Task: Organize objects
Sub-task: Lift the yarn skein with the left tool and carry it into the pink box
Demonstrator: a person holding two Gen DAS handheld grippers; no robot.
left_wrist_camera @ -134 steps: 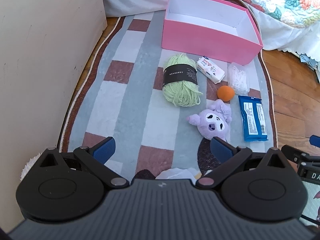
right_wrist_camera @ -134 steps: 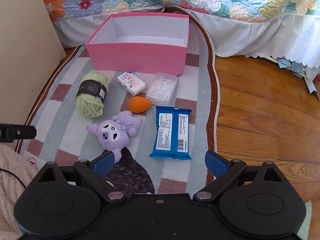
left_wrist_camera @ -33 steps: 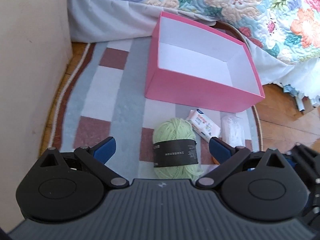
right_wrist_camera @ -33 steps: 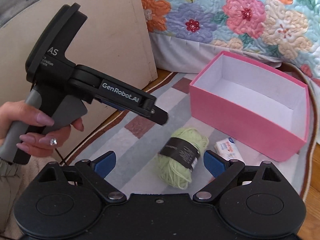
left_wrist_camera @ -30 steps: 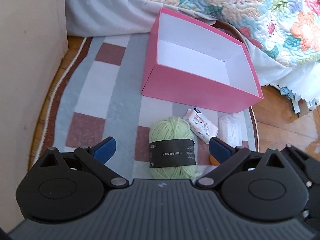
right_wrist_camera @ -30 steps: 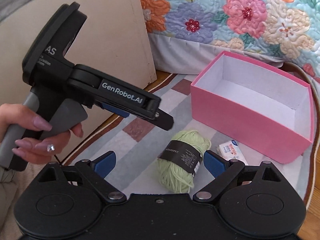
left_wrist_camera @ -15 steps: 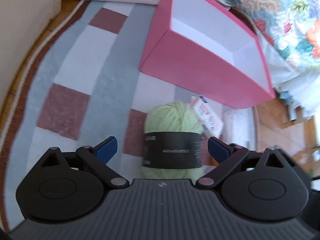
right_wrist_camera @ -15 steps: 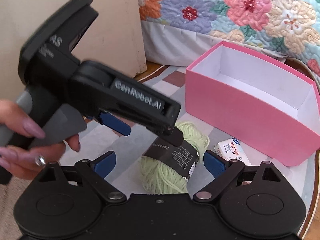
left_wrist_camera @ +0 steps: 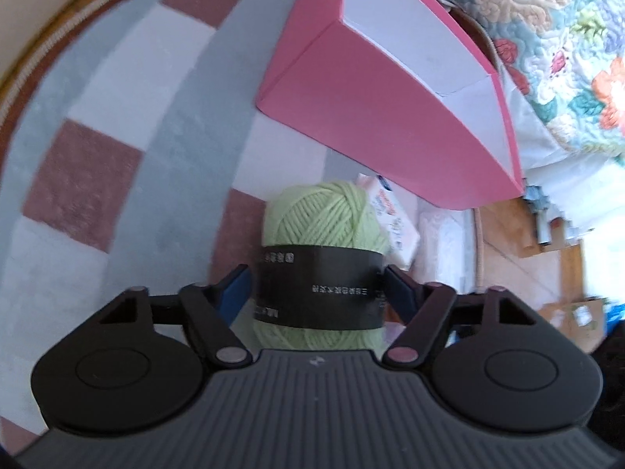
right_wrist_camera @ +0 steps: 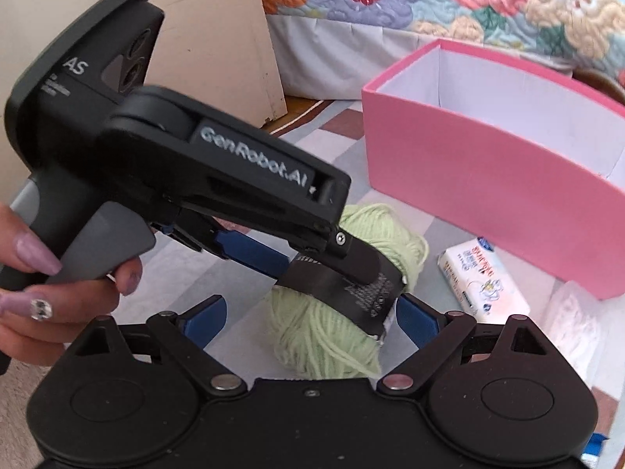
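Your left gripper has just been closing; its blue pads now meet the black band of the green yarn ball, which lies on the striped rug just before the pink box. Your right gripper stands released, jaws wide, beside the yarn.

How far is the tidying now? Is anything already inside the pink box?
Nothing looks done yet: the visible part of the pink box holds nothing. In hand: the left hand-held gripper has just been closing around the green yarn ball, still on the rug. Left: the yarn, the tissue pack and the clear packet.
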